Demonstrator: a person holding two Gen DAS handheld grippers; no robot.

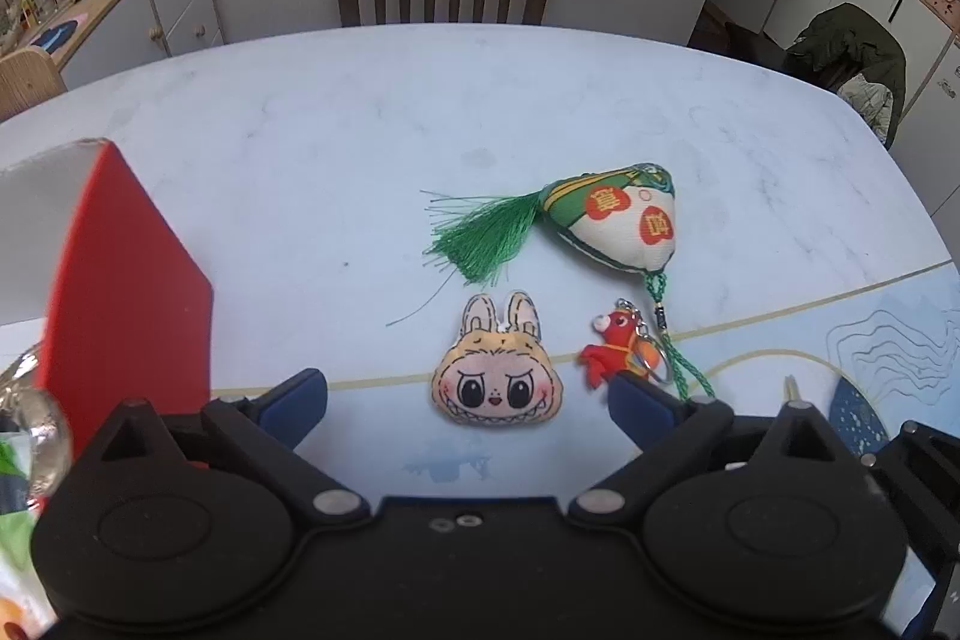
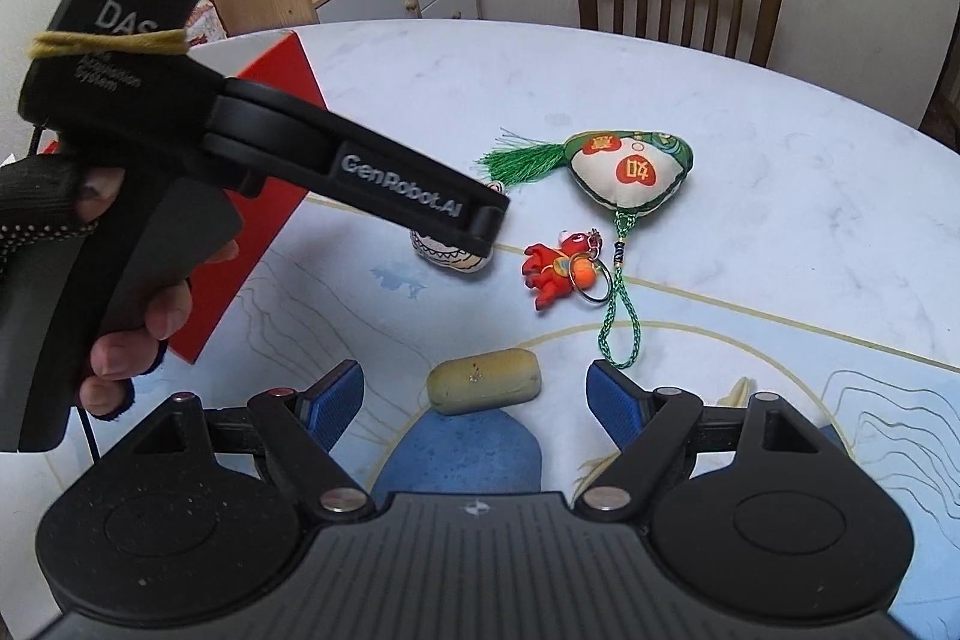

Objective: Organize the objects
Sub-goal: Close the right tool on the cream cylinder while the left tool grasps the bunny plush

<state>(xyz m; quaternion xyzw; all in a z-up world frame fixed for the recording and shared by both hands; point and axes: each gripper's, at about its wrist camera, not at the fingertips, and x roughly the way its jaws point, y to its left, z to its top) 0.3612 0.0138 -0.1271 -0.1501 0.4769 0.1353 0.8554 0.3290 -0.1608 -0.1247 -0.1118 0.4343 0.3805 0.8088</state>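
Soft even daylight, fisheye-bent edges, faint shadows.

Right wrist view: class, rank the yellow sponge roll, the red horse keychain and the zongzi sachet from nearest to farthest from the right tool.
1. Yellow sponge roll, just ahead of the right tool, between its fingers.
2. Red horse keychain, farther up, mid-table.
3. Zongzi sachet, beyond the keychain, right of centre.

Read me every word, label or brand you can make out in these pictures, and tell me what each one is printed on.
"GenRobot.AI": on the arm of the left claw, seen from the right wrist view.
"DAS": on that device's upper body; the smaller print beneath is too blurred to read.
Chinese characters in red patches on the green tasselled sachet: too small to read surely.
Bunny face plush, red horse keychain, red box: no text visible.
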